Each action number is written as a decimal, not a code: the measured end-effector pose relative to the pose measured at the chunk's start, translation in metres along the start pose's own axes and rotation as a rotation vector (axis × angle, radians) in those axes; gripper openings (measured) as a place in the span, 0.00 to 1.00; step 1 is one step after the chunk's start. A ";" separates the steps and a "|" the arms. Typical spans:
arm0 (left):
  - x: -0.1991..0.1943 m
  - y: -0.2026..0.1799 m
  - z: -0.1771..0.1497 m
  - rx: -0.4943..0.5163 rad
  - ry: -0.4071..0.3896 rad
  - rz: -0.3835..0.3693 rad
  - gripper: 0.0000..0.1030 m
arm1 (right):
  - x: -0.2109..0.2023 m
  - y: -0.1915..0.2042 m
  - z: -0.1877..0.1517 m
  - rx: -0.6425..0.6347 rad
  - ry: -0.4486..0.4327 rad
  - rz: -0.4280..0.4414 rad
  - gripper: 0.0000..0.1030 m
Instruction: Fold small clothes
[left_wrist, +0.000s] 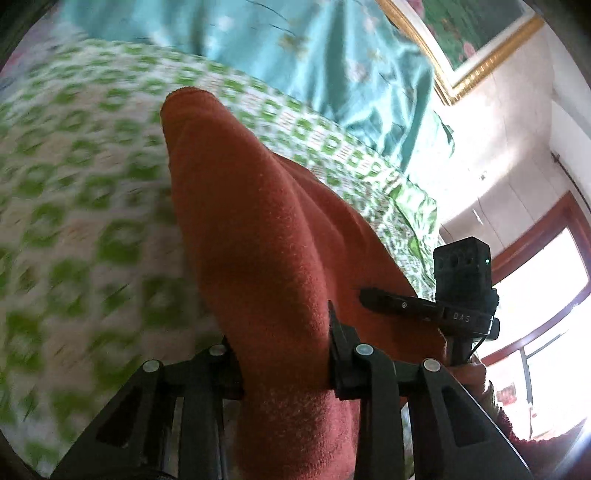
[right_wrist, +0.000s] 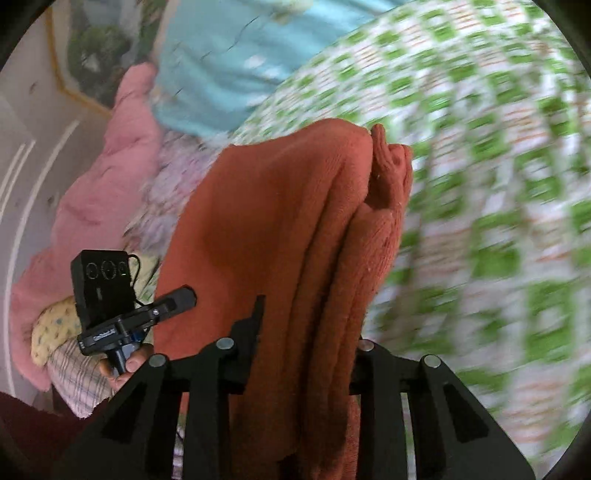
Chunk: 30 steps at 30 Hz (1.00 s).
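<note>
left claw (left_wrist: 284, 365) is clamped on the rust-orange knit garment (left_wrist: 266, 236); cloth bunches between its two fingers and fans out away from the camera to a rounded far end, held above the bed. under it the green-and-white patterned bedsheet (left_wrist: 81, 206) is motion-blurred. past the sheet lies a teal floral quilt (left_wrist: 325, 62), and a gold-framed picture (left_wrist: 472, 48) hangs on the wall at upper right. the right claw (left_wrist: 373, 295) shows at that view's right edge, its tip against the same garment, with a bright window (left_wrist: 546, 295) behind it. right wrist view: the left claw (right_wrist: 184, 295) with its black tracker box sits at left, fingertip on the cloth, person's left hand (right_wrist: 127, 363) on its handle. behind it a pink blanket (right_wrist: 107, 184) and a checked pillow (right_wrist: 81, 373). centre: right claw (right_wrist: 306, 354) grips the garment (right_wrist: 280, 206) too, several folded layers stacked between the fingers, a ribbed cuff sticking out at the far end. sheet (right_wrist: 498, 184) fills the right, blurred.
</note>
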<state>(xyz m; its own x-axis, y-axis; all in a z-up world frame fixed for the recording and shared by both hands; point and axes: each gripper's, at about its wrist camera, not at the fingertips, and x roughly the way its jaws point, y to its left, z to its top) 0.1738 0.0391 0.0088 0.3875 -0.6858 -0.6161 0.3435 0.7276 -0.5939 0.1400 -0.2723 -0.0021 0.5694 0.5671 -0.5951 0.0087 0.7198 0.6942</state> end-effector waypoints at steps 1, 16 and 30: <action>-0.006 0.005 -0.005 -0.013 -0.006 0.009 0.30 | 0.006 0.006 -0.005 -0.006 0.010 0.012 0.29; -0.004 0.057 -0.035 -0.107 0.054 0.106 0.48 | 0.036 0.007 -0.045 0.047 0.099 -0.057 0.50; 0.010 0.115 0.039 -0.250 -0.025 0.112 0.69 | 0.010 0.052 0.009 -0.051 -0.065 -0.139 0.55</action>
<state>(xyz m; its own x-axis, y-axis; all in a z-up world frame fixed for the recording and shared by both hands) 0.2503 0.1167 -0.0453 0.4335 -0.5982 -0.6740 0.0768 0.7697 -0.6338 0.1531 -0.2330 0.0314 0.6179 0.4346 -0.6552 0.0504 0.8098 0.5846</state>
